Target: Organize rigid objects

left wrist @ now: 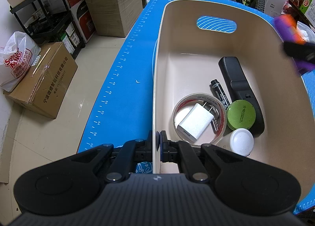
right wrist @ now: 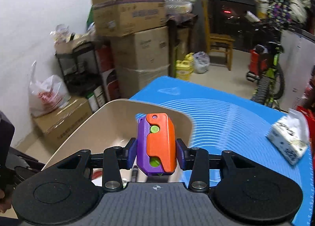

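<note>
right wrist only: tissue pack (right wrist: pixel 288 141) on mat (right wrist: pixel 226 112)

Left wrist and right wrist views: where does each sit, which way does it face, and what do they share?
Left wrist: on the left tool, angled steeply down into the beige plastic bin; its black fingers clamp the bin's near wall.
Right wrist: on the right tool, facing the room over the bin's far end, gripping an orange-and-purple plastic toy.
Shared: bin, toy, blue ruled mat, cardboard boxes.
</note>
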Demonstrator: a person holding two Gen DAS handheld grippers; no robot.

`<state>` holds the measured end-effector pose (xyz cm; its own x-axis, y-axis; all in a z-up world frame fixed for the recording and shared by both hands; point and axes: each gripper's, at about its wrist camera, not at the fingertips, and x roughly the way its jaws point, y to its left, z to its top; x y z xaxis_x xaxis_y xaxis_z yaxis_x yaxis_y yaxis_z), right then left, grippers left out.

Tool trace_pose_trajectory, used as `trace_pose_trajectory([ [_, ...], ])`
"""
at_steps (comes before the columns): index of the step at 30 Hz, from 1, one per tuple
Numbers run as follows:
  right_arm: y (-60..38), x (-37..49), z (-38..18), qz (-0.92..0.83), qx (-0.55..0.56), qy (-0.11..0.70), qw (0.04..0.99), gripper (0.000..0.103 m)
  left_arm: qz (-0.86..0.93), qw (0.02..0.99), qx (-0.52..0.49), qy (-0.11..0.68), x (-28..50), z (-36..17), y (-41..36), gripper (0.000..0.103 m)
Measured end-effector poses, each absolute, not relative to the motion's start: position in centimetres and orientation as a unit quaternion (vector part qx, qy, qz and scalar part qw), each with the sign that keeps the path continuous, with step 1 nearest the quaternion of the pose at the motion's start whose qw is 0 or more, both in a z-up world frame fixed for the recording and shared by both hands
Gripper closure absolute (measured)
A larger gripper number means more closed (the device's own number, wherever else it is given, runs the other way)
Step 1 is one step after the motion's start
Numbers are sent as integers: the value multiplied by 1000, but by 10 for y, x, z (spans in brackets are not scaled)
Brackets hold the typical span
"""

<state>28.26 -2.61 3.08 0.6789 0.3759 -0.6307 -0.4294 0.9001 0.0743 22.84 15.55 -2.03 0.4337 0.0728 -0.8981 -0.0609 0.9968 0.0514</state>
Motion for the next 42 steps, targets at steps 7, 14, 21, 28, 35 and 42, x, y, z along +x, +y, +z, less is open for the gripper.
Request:
trace_pose_trajectory([
  [7,26,282,-9,215,-85,410,882,57,39,847,4,530,228,-20,156,97],
  [14,33,277,-23,193,-96,438,873,54,42,847,4,529,227,-19,155,97],
  [21,20,261,-5,182,-75,419,886,53,50,854,10,517,221,-13,152,96],
  [28,-17,239,24,158,-41,379,911,19,71,871,29,485,214,5,141,93],
  [35,-57,205,51,132,-4,355,925,8,58,899,44,431,177,47,117,37],
  [42,-93,154,80,113,13,338,934,4,55,918,40,391,129,84,93,31],
])
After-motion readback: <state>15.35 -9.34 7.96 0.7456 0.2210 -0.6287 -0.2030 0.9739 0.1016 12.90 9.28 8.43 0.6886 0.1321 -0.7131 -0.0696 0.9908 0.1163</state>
